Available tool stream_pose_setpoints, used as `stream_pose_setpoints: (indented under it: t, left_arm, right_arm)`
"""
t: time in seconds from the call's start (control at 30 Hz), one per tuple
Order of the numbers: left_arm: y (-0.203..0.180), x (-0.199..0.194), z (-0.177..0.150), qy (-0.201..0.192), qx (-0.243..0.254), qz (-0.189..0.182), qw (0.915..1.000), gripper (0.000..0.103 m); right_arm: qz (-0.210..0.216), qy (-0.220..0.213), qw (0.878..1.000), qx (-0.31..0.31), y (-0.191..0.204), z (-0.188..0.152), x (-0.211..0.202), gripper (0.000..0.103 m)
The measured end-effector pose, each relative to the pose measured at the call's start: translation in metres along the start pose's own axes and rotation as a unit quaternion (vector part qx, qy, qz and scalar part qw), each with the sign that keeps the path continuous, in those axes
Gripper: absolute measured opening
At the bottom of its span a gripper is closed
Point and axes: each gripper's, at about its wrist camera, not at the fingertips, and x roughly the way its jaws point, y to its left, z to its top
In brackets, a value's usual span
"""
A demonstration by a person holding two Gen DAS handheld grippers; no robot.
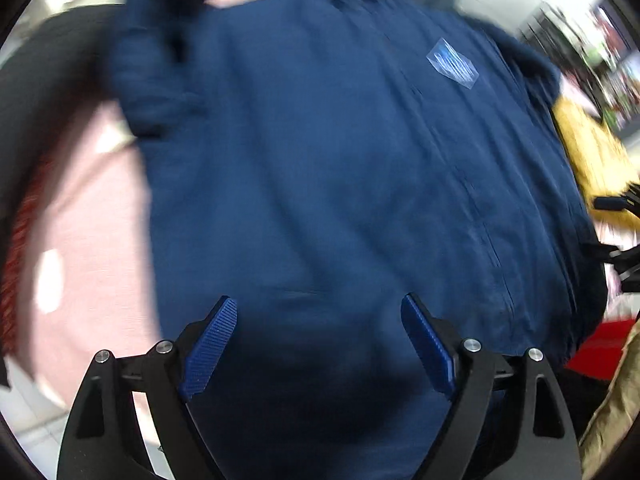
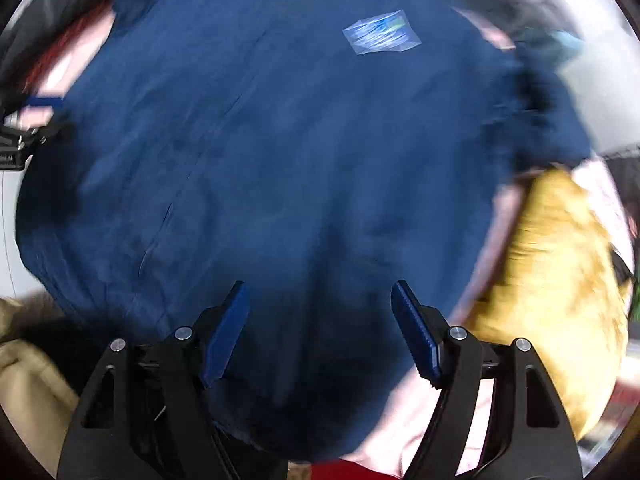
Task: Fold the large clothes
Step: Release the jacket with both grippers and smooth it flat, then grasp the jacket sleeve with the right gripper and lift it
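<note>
Looking straight down through both wrist cameras, I am seeing a big navy jacket (image 1: 340, 168) lying spread over a pink sheet (image 1: 92, 216), and it is filling most of each view. Everything is smearing with blur, so I am not making out fine detail. My left gripper (image 1: 316, 344) is hanging above the near part of the jacket with its blue pads (image 1: 210, 350) standing wide apart, and nothing is sitting between them. My right gripper (image 2: 320, 328) is doing the same over the jacket's near edge: jaws spread wide, gripping nothing, only cloth showing below. A pale shiny label (image 1: 452, 64) is showing on the chest of the jacket, beside a seam running down the front. A mustard-yellow garment (image 2: 560, 280) is lying just beside the jacket on the right, on the same pink sheet. A strip of red cloth (image 2: 340, 470) is peeking out at the near edge. A tan garment (image 2: 28, 376) is sitting at the lower left of the right camera's view.
</note>
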Motion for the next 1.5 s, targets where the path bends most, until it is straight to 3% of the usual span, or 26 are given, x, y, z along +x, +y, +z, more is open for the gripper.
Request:
stream_pose_setpoints:
  t: [0.1, 0.13, 0.2, 0.27, 0.47, 0.67, 0.77, 0.97, 1.17, 1.37, 1.5]
  left_arm:
    - [-0.025, 0.034, -0.011, 0.038, 0.052, 0.024, 0.9977, 0.083]
    - [-0.032, 0.046, -0.016, 0.043, 0.072, 0.048, 0.9953, 0.086]
    - [-0.038, 0.054, -0.02, 0.032, 0.088, 0.064, 0.9936, 0.092]
    - [-0.037, 0.059, -0.016, 0.037, 0.07, 0.058, 0.9951, 0.097]
    - [-0.033, 0.072, 0.0, 0.072, 0.037, 0.062, 0.9948, 0.098]
    - [-0.037, 0.076, 0.007, 0.072, 0.026, 0.07, 0.9946, 0.098]
    - [-0.036, 0.061, 0.007, 0.066, 0.004, 0.077, 0.9948, 0.096]
    - [-0.022, 0.024, 0.007, 0.032, -0.095, 0.077, 0.992, 0.096]
    - [-0.032, 0.0, 0.029, 0.013, -0.134, 0.093, 0.9866, 0.095]
    - [-0.064, -0.007, 0.044, 0.012, -0.124, 0.108, 0.9863, 0.095]
    - [-0.072, -0.004, 0.044, 0.017, -0.13, 0.109, 0.9854, 0.095]
  right_arm:
    - [-0.006, 0.057, 0.998, -0.036, 0.024, -0.011, 0.052, 0.075]
    - [-0.019, 0.059, 0.997, -0.048, 0.029, -0.015, 0.061, 0.077]
    - [-0.039, 0.036, 0.997, -0.048, 0.034, -0.017, 0.066, 0.081]
    - [-0.035, 0.045, 0.998, -0.035, 0.032, -0.013, 0.068, 0.083]
    - [-0.027, 0.061, 0.998, -0.024, 0.015, 0.013, 0.086, 0.093]
    - [-0.007, 0.065, 0.998, -0.025, 0.004, 0.003, 0.078, 0.093]
    - [0.006, 0.012, 1.0, -0.003, -0.005, -0.007, 0.046, 0.093]
    - [-0.031, -0.093, 0.994, 0.046, -0.084, 0.022, -0.014, 0.093]
    - [-0.09, -0.132, 0.981, 0.114, -0.188, 0.075, -0.031, 0.093]
    - [-0.142, -0.119, 0.972, 0.148, -0.271, 0.158, -0.013, 0.093]
    - [-0.182, -0.065, 0.968, 0.161, -0.319, 0.203, 0.026, 0.092]
